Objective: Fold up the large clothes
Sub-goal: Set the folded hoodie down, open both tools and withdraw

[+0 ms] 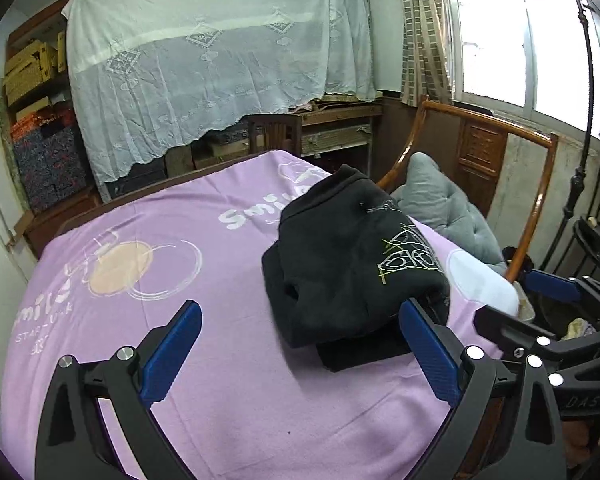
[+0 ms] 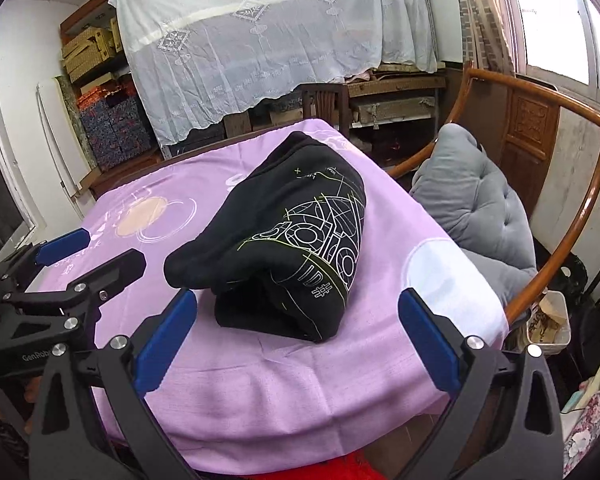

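A black garment (image 1: pixel 340 264) with a white and yellow line print lies folded in a thick bundle on the purple cloth-covered table (image 1: pixel 204 392). It also shows in the right wrist view (image 2: pixel 292 240). My left gripper (image 1: pixel 300 344) is open and empty, just in front of the bundle's near edge, its right fingertip (image 1: pixel 416 320) close beside the bundle. My right gripper (image 2: pixel 296 328) is open and empty, its jaws wide on either side of the bundle's near end, above the table edge. The left gripper also shows at the left of the right wrist view (image 2: pixel 96 256).
A wooden chair (image 2: pixel 572 184) with a grey cushion (image 2: pixel 476 200) stands at the table's right side. Shelves under a white lace cloth (image 1: pixel 204 64) stand behind. A window (image 1: pixel 516 40) is at the right. A small bin (image 2: pixel 548 320) and bags sit on the floor at right.
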Action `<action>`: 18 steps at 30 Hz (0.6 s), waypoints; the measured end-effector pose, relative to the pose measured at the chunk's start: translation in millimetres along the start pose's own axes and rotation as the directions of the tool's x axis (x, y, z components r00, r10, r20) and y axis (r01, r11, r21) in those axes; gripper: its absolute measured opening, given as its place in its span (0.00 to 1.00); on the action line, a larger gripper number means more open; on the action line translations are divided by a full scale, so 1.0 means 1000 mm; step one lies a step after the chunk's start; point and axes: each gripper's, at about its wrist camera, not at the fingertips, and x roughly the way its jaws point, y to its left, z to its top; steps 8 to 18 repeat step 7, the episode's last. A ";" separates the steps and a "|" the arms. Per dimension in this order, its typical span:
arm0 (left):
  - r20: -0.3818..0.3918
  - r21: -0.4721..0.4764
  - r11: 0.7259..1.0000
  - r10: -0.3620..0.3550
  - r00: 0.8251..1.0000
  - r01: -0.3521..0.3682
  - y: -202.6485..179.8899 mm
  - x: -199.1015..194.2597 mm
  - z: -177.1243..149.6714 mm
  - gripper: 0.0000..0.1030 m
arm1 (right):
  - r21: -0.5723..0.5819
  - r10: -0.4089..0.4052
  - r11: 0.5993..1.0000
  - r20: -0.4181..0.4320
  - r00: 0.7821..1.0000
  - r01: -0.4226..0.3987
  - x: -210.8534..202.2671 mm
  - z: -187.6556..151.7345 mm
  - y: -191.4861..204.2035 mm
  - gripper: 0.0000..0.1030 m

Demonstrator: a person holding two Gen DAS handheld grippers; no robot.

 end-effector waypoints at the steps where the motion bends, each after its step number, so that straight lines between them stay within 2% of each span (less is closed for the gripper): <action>1: -0.003 0.002 1.000 0.010 1.000 -0.010 -0.001 0.000 0.000 0.96 | 0.002 0.000 1.000 0.000 1.000 0.000 0.000 0.000 0.000 0.95; 18: -0.013 -0.022 1.000 0.006 1.000 -0.006 0.004 -0.003 -0.001 0.96 | 0.024 0.001 1.000 0.012 1.000 -0.001 -0.003 0.000 -0.002 0.95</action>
